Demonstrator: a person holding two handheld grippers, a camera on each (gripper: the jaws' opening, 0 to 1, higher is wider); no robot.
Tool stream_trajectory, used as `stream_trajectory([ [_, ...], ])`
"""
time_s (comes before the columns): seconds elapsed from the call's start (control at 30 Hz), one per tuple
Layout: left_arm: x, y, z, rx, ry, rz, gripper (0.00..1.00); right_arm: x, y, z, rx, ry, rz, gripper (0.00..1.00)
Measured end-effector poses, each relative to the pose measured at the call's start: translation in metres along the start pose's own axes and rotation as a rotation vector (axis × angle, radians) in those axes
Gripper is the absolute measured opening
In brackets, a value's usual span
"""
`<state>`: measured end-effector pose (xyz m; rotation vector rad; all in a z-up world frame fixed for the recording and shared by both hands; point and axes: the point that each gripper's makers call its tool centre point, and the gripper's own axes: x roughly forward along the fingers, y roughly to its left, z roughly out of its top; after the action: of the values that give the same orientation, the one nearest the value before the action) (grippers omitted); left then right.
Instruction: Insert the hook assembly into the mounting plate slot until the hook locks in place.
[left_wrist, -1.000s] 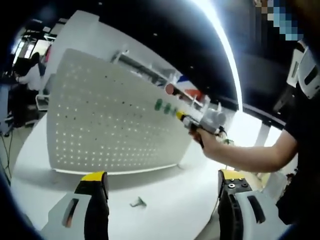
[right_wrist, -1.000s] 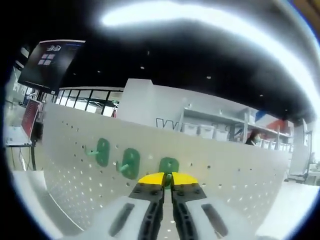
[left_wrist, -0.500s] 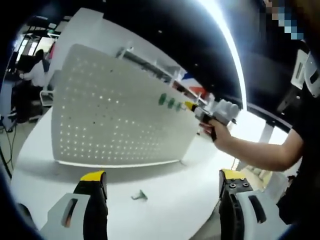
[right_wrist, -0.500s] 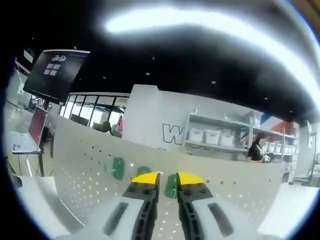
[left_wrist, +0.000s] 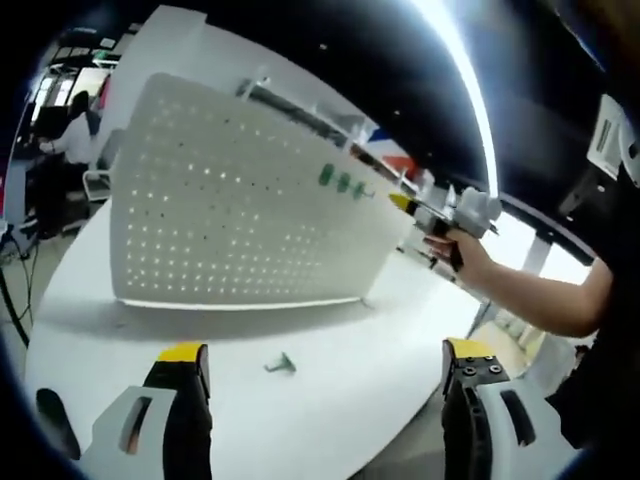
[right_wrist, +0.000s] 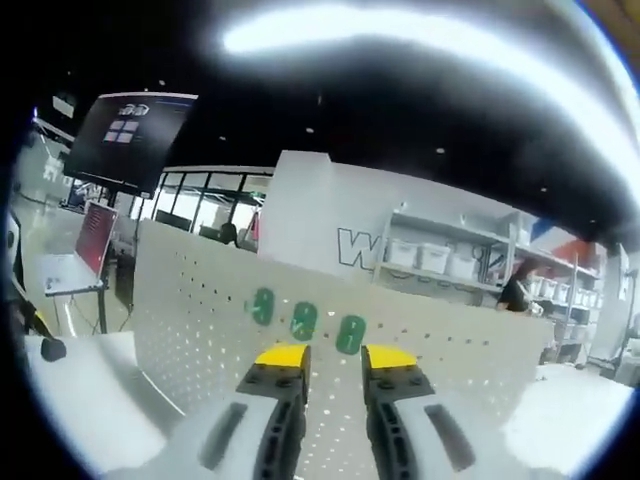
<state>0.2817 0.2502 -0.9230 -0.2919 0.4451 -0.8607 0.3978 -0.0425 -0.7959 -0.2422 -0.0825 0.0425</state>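
A white pegboard mounting plate (left_wrist: 230, 210) stands upright on the white table (left_wrist: 340, 400). Three green hook assemblies (left_wrist: 342, 182) sit in a row in its upper right part. In the right gripper view the same three hooks (right_wrist: 303, 320) hang on the plate (right_wrist: 200, 340), just beyond my fingertips. My right gripper (right_wrist: 334, 357) is open, nothing between its jaws; it also appears held in a hand (left_wrist: 440, 212) off the plate's right edge. A small loose hook (left_wrist: 280, 365) lies on the table before my open left gripper (left_wrist: 325, 358).
The table's front edge curves close below my left jaws. A person (left_wrist: 75, 135) sits far behind the plate at the left. A dark screen (right_wrist: 130, 130) hangs high at the left, and shelves with bins (right_wrist: 440, 262) stand behind the plate.
My right gripper, shut at the third green hook a second ago, has opened and drawn back from the plate. All three hooks stay on the plate. The left view has shifted slightly.
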Motion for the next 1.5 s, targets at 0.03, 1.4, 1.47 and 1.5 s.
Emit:
stream_trajectory([
  [0.03,-0.001,-0.001,-0.001,-0.001,0.002,-0.002,0.98,-0.003,0.0,-0.002,0.007,0.012,0.006,0.23],
  [1.4,-0.012,-0.017,-0.068,-0.039,0.171,0.025,1.0,-0.184,0.153,-0.149,0.054,0.522,0.506,0.28],
  [1.47,-0.013,-0.014,-0.074,-0.033,0.186,0.033,1.0,-0.186,0.158,-0.155,0.02,0.539,0.531,0.27],
  [1.5,-0.013,-0.014,-0.076,-0.032,0.184,0.035,1.0,-0.185,0.16,-0.157,0.011,0.544,0.538,0.27],
])
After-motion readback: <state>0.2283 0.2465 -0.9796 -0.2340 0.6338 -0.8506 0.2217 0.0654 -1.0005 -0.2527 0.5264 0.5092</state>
